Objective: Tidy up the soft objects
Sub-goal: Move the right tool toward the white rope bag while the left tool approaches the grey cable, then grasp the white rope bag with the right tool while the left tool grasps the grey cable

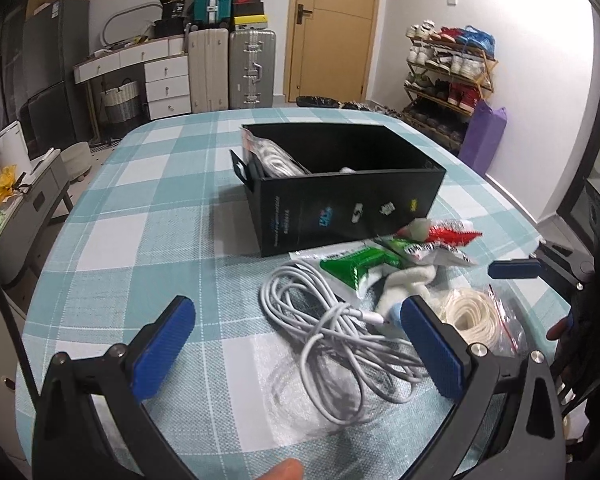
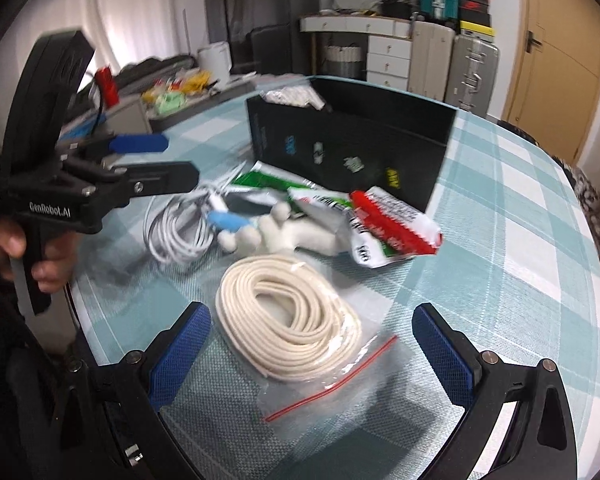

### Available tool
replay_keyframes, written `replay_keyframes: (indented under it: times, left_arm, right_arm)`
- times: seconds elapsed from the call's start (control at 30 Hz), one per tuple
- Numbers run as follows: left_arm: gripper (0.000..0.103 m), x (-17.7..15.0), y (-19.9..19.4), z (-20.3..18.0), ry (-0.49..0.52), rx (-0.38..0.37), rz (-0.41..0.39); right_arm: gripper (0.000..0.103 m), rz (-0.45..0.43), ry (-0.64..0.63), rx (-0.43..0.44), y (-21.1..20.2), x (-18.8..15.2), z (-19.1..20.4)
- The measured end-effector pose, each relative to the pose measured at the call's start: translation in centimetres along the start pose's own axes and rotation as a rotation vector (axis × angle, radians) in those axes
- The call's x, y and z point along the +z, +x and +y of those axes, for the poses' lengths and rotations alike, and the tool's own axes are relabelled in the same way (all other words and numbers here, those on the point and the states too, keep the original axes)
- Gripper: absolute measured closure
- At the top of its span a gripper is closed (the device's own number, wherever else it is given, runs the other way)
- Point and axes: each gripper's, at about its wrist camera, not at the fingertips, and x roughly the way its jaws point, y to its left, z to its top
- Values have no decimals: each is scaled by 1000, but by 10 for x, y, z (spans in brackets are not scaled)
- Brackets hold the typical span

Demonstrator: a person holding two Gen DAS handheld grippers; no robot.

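A: How do the jaws stand?

B: The left gripper [image 1: 298,346] has its jaws wide apart and grips nothing. The grey cable [image 1: 342,344] lies on the cloth between its blue pads; the right pad [image 1: 432,346] is just beside the cable's plug end, but I cannot tell if it touches. The right gripper [image 2: 312,354] is also spread wide and holds nothing. The cream cord coil [image 2: 288,322] in its clear zip bag [image 2: 332,384] lies between its fingers, apart from both.

A: And the things, counted?

B: One grey cable, one cream coil, one white plush toy [image 2: 278,232] at 12 o'clock from the coil, and at least two snack packets, one green [image 1: 358,266] and one red [image 2: 392,228], touching each other. One black box [image 1: 340,184] stands at 12 o'clock from the pile, open on top, with one white bundle [image 1: 276,160] in a bag inside at its left end.

A: The table?

B: One checked tablecloth [image 1: 148,208].
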Motion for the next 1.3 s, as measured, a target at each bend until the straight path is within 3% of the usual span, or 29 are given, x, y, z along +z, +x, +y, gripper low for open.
replay_keyframes:
  times: [0.37,0.8,1.07,1.13,1.3]
  left_arm:
    - [0,-3,13,-3,-10,-17,71]
    - [0,-12,9,22,-52,21,120]
    - [0,-14,16,27,-82,2,146]
    - [0,-14,18,28,-94,-6,149]
    - [3,-13,19,26,-96,-29,154]
  right_arm:
    - [1,33,-21,-7,11,2,4]
    - [1,39,-18,-13,12,3,1]
    - [1,39,-28,3,13,3,2]
    - [3,39,-33,15,15,4,3]
    - [22,44,-50,29,18,4,7]
